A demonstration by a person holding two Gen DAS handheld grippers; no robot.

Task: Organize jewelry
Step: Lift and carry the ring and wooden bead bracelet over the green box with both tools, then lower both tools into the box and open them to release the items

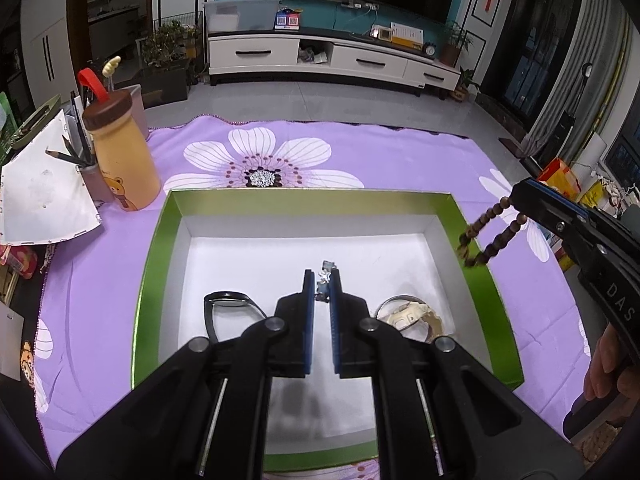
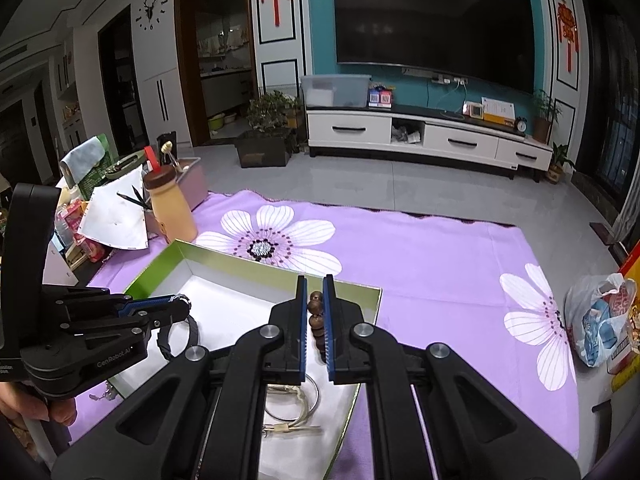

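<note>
Left claw (image 1: 321, 280) pinches a small glittery silver trinket (image 1: 323, 278) above the green-rimmed box (image 1: 154, 260); right claw (image 2: 315, 300) grips round brown wooden beads (image 2: 316, 318).

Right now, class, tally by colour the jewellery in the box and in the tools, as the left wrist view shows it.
Brown: 1, beads in the right tool
Silver: 2, sparkly piece in the left tool; bangle in the box
Black: 1, watch
Cream: 1, piece beside the bangle
Total: 5
</note>
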